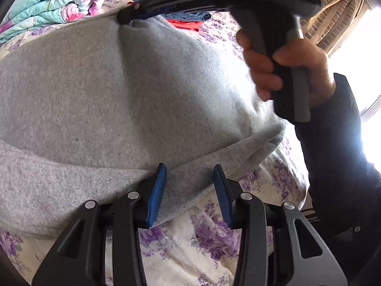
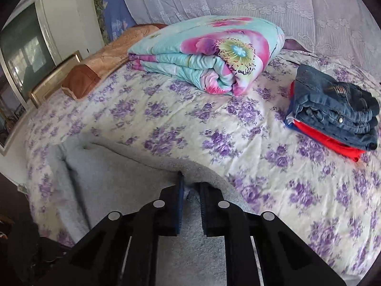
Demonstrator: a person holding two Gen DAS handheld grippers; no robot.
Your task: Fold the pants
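- Left wrist view sits close behind its tongs, facing the grey pants from very near.
- Right wrist view looks across the bed.
- Both show the floral quilt.

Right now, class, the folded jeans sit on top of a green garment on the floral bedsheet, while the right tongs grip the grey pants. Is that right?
Not quite: the garment under the folded jeans is red, not green, as the right wrist view shows. The rest stands: the pile sits on the floral bedsheet, and the right tongs grip the grey pants.
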